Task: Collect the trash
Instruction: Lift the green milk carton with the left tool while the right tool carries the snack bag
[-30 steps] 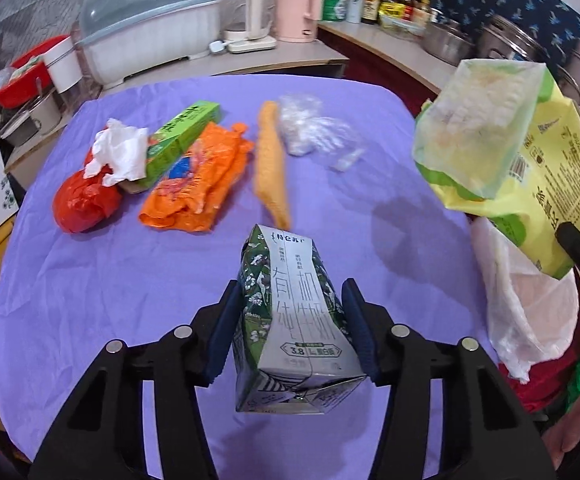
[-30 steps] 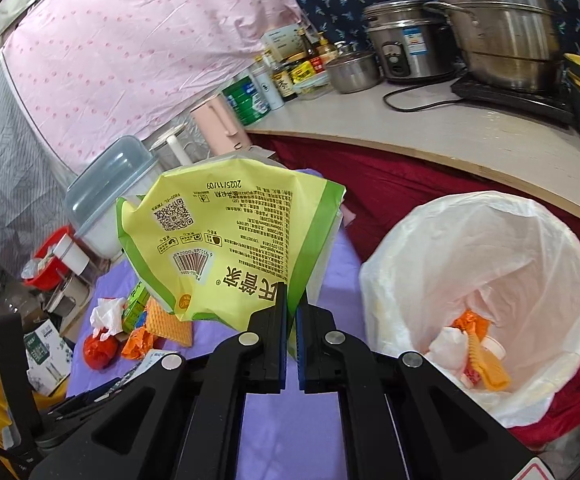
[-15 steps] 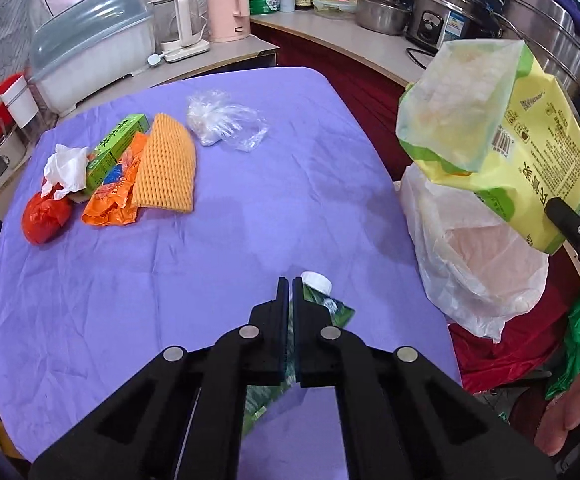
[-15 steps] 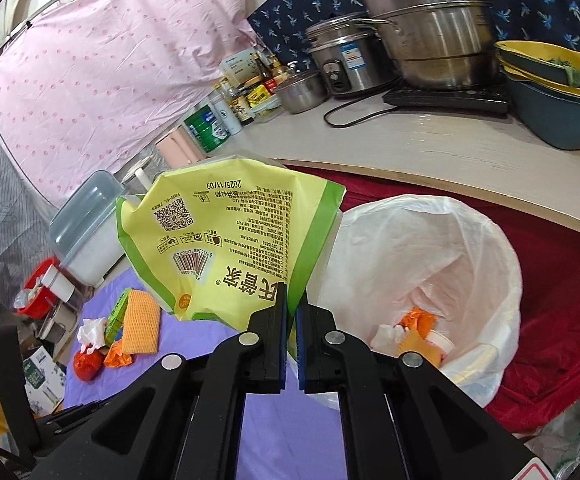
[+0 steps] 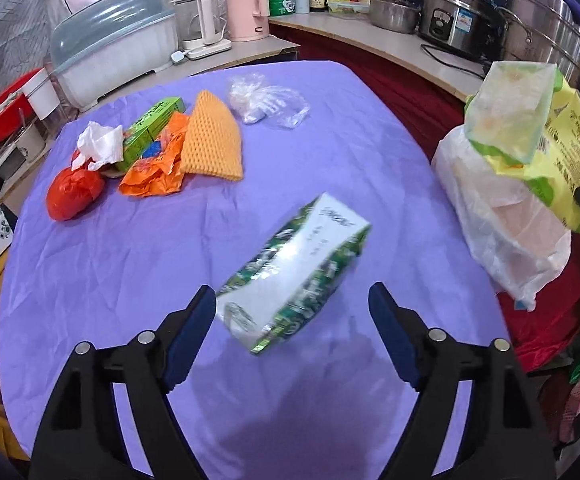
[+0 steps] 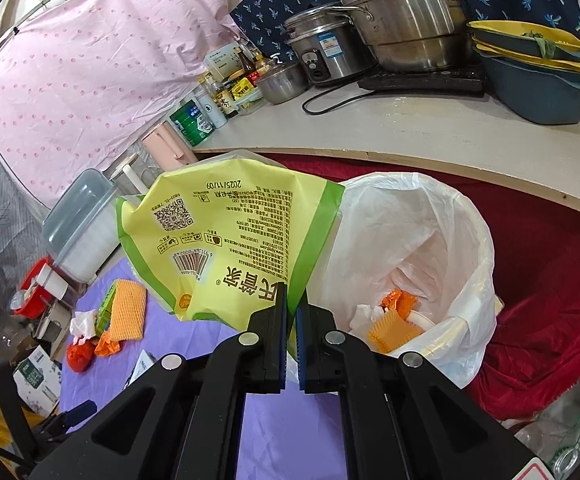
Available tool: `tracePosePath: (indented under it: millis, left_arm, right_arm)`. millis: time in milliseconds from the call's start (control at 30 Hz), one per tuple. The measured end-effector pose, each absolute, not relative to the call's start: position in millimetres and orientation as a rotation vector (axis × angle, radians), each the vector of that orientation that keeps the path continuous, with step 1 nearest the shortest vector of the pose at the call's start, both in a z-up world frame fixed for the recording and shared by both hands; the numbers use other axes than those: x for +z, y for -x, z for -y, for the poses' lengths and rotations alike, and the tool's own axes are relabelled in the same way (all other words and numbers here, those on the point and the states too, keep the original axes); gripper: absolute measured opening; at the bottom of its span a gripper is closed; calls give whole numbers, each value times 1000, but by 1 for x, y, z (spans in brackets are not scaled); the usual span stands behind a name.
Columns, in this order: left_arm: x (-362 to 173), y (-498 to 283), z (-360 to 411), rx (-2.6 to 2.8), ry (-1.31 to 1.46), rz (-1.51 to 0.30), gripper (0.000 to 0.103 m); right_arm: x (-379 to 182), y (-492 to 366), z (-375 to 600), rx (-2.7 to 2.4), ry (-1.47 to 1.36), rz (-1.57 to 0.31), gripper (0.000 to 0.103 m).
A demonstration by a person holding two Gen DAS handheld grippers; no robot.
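Carton: green-and-white milk carton (image 5: 295, 280) blurred, lying tilted betw the L fingers, slightly fwd of them over the purple cloth; touches neither pad as far as can be seen.
L tongs: left gripper (image 5: 291, 320) jaws wide apart, have just been opening; carton sits in the gap but not pinched.
Yellow bag: yellow-green snack bag (image 6: 226, 240) held up in front of the R tongs, print upside down, bottom edge caught betw the pads.
R tongs: right gripper (image 6: 291, 336) jaws pressed together on the bag's lower edge, only a sliver of gap.
Bin bag: white trash bag (image 6: 449, 248) just right of and beyond the R tongs, mouth open; orange scraps, white tissue and a ribbed orange piece inside. From L view it sits far right, off the table edge, under the yellow bag.
Table: purple cloth (image 5: 130, 264) spreads under and ahead of L tongs.
Trash pile: far ahead-left of L tongs – red crumpled bag (image 5: 74, 194), white tissue (image 5: 100, 146) on top of it, green box (image 5: 154, 128), orange wrapper (image 5: 156, 168), orange foam net (image 5: 212, 138) – all touching or overlapping.
Clear plastic: crumpled clear film (image 5: 266, 100) ahead of L tongs, just right of the foam net, apart from it.
Backgrnd: counter w/ pink kettle (image 5: 248, 8), dish-rack w/ lid (image 5: 114, 64), steel pots (image 6: 401, 28) well beyond both tongs.
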State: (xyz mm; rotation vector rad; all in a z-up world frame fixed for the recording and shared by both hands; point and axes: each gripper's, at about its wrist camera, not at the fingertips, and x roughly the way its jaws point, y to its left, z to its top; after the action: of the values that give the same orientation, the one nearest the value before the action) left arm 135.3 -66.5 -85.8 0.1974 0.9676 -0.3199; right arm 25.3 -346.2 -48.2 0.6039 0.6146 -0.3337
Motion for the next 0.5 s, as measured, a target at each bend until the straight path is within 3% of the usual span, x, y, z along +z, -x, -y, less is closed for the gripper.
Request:
tracePosePath:
  millis: [133,333,433,500]
  left_arm:
    - [-93,-138,65,-337,-219,-945,82]
    - [-110,-148,69,-354,-276,-908,83]
    - [-118,-155,67,-361,-265,-911,82]
    - [-122,-156,68,-385,-263,-918,75]
  right_arm:
    - [-52,-27,345,-331,-609,-624,4]
    - [-54,-32,341,-325,-602,-637,4]
    - [-56,-35,341,-325,-602,-644,4]
    - [-57,-37,341,-328,-603,-648,4]
